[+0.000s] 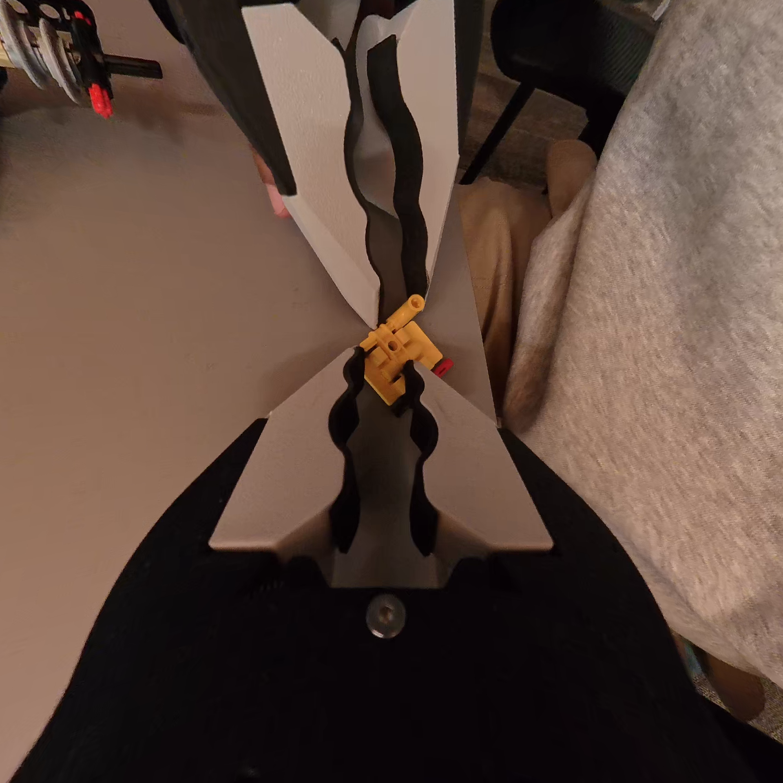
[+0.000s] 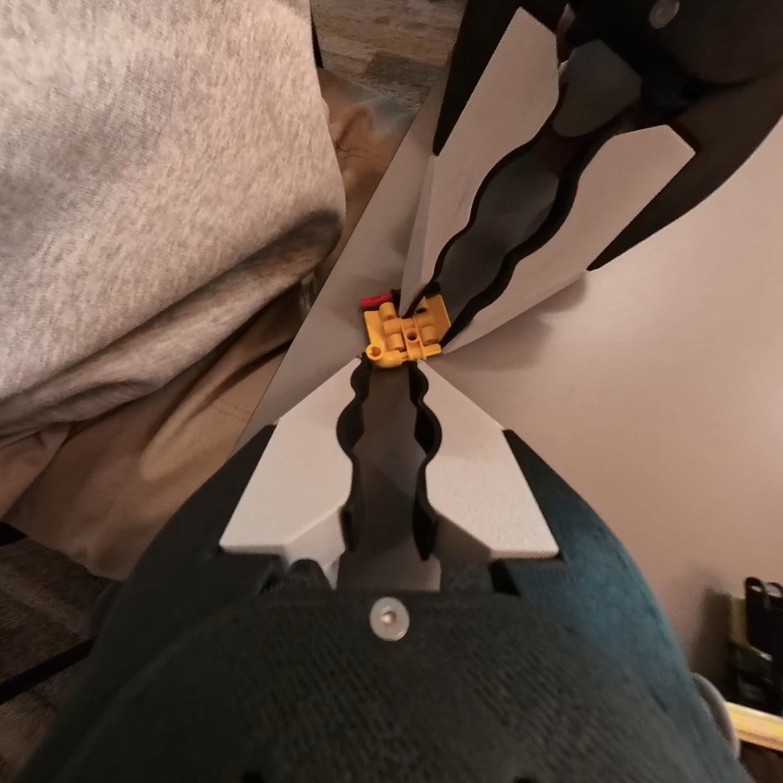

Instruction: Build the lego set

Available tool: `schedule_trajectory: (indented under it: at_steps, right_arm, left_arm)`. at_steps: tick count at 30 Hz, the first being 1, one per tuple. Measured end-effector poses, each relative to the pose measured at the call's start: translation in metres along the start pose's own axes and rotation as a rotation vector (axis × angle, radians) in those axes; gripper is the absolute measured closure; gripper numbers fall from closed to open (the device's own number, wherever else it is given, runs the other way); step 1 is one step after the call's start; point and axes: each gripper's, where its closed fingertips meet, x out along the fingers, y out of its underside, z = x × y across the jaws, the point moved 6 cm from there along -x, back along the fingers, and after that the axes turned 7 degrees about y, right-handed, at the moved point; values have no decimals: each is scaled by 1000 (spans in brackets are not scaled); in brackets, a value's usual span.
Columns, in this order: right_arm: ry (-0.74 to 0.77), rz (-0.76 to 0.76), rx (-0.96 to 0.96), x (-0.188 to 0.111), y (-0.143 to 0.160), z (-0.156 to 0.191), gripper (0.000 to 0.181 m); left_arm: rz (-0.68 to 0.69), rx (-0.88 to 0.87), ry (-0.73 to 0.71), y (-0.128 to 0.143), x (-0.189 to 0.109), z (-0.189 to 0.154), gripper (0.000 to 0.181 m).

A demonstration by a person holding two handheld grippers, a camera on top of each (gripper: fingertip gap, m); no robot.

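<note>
Meeting tip to tip above the edge of the pale beige desk (image 1: 127,296), the two grippers share one small yellow hard-plastic lego assembly (image 1: 396,360), a blocky frame with round pin holes, an angled yellow connector (image 1: 406,311) jutting from one corner and a short red pin (image 1: 442,367) at the other side. The left gripper (image 1: 383,373) has its black wavy-edged fingers (image 1: 413,381) nearly closed, pinching the frame's lower edge. The right gripper (image 2: 387,368) sits at the connector end with its fingers narrowed; whether they truly clamp the piece I cannot tell.

The assembly looks light and rigid, with smooth, slippery faces, so a pinch across flat parallel sides of the frame should hold best. The connector and red pin are likely only friction-fitted and could twist or pop out if squeezed. A partly built black model with grey wheels (image 1: 51,55) lies far off on the desk.
</note>
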Motion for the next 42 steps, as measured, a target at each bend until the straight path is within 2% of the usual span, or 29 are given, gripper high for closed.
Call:
schedule_trajectory:
  at_steps: [12,17,37,42]
  right_arm:
    - [40,14,46,-3,0,5,162]
    - [158,25,38,-6,2,1,142]
    - [77,34,65,-5,0,-3,138]
    - [55,41,23,-3,-2,-1,147]
  left_arm:
    - [-1,1,-8,0,0,-1,163]
    - [-12,-25,-7,-1,-1,2,163]
    - [-8,-21,-2,-1,0,0,163]
    - [-9,-24,-4,-1,0,1,163]
